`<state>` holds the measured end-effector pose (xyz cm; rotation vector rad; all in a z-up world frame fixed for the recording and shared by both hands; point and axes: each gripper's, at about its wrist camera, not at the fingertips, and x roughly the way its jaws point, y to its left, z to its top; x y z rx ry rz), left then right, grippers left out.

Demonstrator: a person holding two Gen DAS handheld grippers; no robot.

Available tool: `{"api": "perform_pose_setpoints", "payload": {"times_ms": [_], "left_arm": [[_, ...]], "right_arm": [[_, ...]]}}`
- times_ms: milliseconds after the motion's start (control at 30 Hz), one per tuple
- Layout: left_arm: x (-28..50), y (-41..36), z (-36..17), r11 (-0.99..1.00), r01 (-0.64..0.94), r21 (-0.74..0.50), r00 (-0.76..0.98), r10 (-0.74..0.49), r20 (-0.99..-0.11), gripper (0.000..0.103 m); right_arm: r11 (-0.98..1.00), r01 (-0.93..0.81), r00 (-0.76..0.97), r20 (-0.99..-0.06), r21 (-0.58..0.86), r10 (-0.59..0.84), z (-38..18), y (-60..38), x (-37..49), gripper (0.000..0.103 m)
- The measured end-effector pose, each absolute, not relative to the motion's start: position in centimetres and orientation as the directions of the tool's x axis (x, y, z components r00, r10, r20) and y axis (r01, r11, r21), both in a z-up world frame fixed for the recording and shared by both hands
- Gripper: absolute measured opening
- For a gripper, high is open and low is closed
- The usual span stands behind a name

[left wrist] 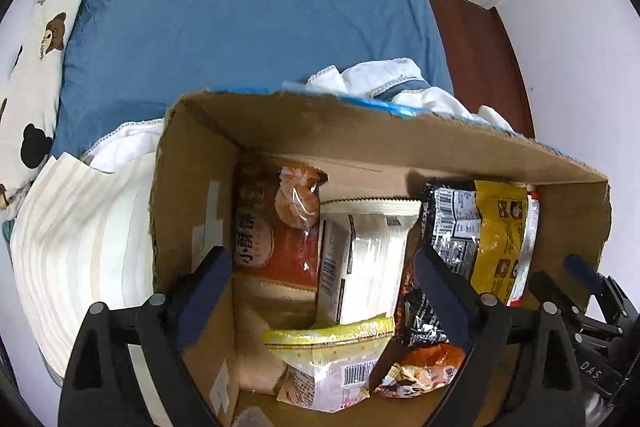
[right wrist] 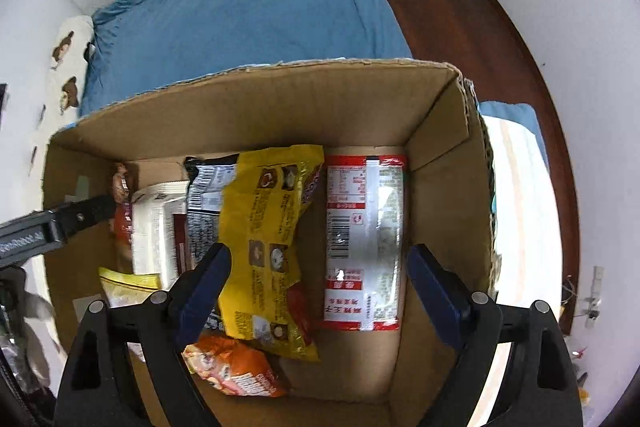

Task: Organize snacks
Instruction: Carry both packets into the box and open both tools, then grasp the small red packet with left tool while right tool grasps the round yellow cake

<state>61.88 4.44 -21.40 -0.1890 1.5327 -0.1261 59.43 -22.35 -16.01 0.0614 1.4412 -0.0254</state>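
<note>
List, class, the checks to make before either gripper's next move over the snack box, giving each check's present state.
1. Left gripper open, nothing held: ok.
2. Right gripper open, nothing held: ok.
3. Yellow packet and red-and-white packet inside the cardboard box: ok.
4. Packets lying in tidy rows: not ok, several overlap.
5. Bare box floor free for more snacks: ok, at the right gripper's side.
6. Snacks remaining outside the box: cannot tell.

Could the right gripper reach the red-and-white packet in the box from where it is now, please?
Probably yes: the right gripper is open above the box, with the red-and-white packet lying uncovered just below.
</note>
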Motion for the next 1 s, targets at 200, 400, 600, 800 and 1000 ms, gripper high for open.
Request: {"api": "perform_pose_setpoints", "payload": {"times_ms": [200, 400, 600, 800, 1000], "left_arm": [[59.0, 4.6, -19.4, 0.978, -0.028, -0.207, 0.098, -0.204, -0.974, 0.094], [54.2, 4.6, -16.1, 0.986, -0.006, -0.167, 0.230, -0.161, -0.960, 0.094], [48.9, 4.7, -12.8, 0.989, 0.008, -0.150, 0.335, -0.144, -0.931, 0.094], [44.1, 4.6, -9.6, 0.992, 0.033, -0.123, 0.416, -0.126, -0.901, 0.094], [39.5, 4.6, -7.1, 0.992, 0.045, -0.122, 0.473, -0.129, -0.872, 0.094]], "right_arm": [[0.997, 0.062, 0.196, -0.980, 0.048, 0.034, -15.0, -21.5, 57.3, 0.093], [0.999, 0.039, 0.270, -0.963, 0.024, 0.013, -12.9, -20.1, 53.4, 0.093], [0.999, 0.034, 0.345, -0.938, 0.031, 0.017, -10.9, -18.5, 49.0, 0.093], [0.999, 0.017, 0.420, -0.907, 0.037, 0.026, -8.4, -17.1, 44.0, 0.093], [0.998, 0.000, 0.473, -0.879, 0.061, 0.054, -5.8, -16.0, 39.4, 0.093]]}}
